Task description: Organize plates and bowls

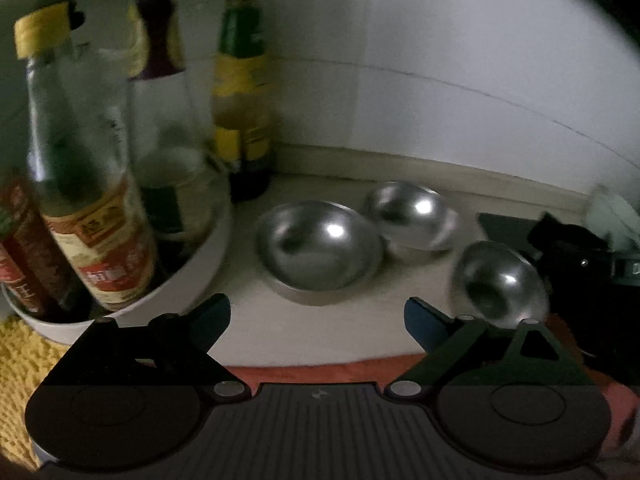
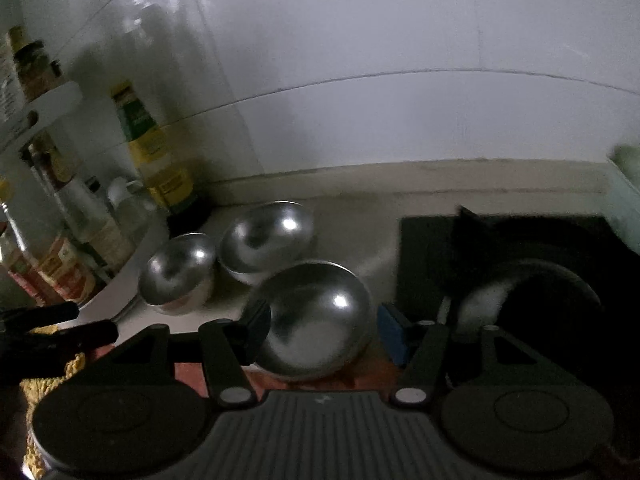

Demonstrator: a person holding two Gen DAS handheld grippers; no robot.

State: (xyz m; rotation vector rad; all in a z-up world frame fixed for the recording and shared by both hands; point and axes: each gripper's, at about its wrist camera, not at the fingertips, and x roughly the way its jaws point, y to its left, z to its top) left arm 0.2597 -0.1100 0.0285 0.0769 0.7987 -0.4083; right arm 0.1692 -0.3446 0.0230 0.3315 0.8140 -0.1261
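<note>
The left gripper (image 1: pixel 317 320) stands wide apart with nothing between its blue-padded fingers (image 1: pixel 420 322); bare countertop (image 1: pixel 320 336) shows in the gap. From it, the large steel bowl (image 1: pixel 318 250) sits at twelve o'clock, a second steel bowl (image 1: pixel 412 220) at about one o'clock just beside the first, and a third steel bowl (image 1: pixel 500 284) at two to three o'clock, close above the right-hand finger. At ten o'clock a white round tray (image 1: pixel 188 276) crowds the left side, carrying sauce bottles (image 1: pixel 100 216); a green-capped bottle (image 1: pixel 240 92) stands behind it against the tiled wall (image 1: pixel 460 60). A yellow cloth (image 1: pixel 24 360) lies at eight o'clock. The right gripper (image 2: pixel 322 330) is about half open around a steel bowl (image 2: pixel 320 320), which fills the gap; its left finger (image 2: pixel 256 324) meets the rim, while the blue right pad (image 2: pixel 394 336) sits just beside the bowl, and contact there cannot be told. Two further bowls (image 2: pixel 180 272) lie at ten and eleven o'clock, a black stovetop (image 2: pixel 520 264) at two o'clock. Both grippers tilt downward toward the counter.
</note>
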